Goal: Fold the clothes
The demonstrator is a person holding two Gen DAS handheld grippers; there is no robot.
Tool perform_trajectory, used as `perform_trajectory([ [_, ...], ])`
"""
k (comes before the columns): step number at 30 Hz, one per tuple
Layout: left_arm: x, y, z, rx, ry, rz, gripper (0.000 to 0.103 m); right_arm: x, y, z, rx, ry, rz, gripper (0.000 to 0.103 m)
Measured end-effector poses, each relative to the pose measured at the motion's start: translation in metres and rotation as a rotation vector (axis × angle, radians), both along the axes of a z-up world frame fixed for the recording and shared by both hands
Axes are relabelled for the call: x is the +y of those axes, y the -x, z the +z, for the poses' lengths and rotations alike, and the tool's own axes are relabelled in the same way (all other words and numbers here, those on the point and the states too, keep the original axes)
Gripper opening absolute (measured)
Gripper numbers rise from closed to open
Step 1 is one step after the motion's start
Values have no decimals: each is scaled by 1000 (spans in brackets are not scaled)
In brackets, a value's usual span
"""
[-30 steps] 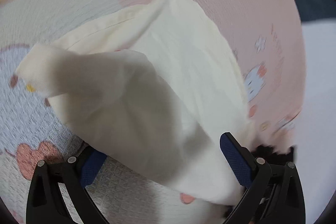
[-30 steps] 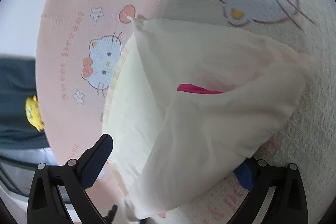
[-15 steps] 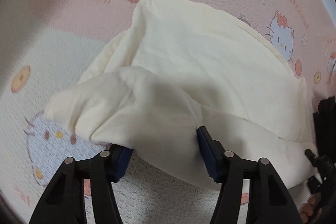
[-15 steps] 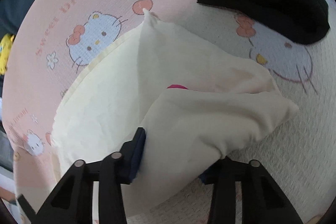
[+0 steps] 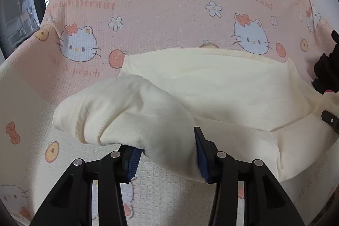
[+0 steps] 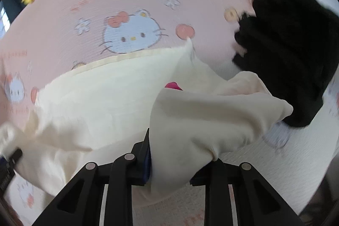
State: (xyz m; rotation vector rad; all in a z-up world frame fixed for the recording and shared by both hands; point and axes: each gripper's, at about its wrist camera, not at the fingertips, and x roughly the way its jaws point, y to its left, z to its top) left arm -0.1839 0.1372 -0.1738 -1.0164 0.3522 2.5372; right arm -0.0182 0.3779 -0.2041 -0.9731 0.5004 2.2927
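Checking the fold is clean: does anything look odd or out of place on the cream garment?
A bright pink scrap peeks from between the cream garment's layers, near the black clothes pile. What it is cannot be told.

My left gripper (image 5: 167, 154) jaws have just been closing, from wide apart to clamped on a bunched edge of the cream garment (image 5: 222, 86). My right gripper (image 6: 169, 164) does the same on the other edge, pads now pressing cloth. Both wrists roll level, the gripped folds come up off the pink blanket (image 5: 161, 3).
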Motion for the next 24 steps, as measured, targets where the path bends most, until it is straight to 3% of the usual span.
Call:
perform_trajectory([
  [11, -34, -24, 23, -48, -47, -28, 42, -25, -30, 37, -32, -78, 71, 24],
  [19, -51, -51, 5, -73, 11, -39, 43, -26, -60, 24, -44, 73, 73, 24],
  [24, -61, -63, -8, -112, 45, -56, 43, -35, -83, 10, -70, 103, 104, 23],
])
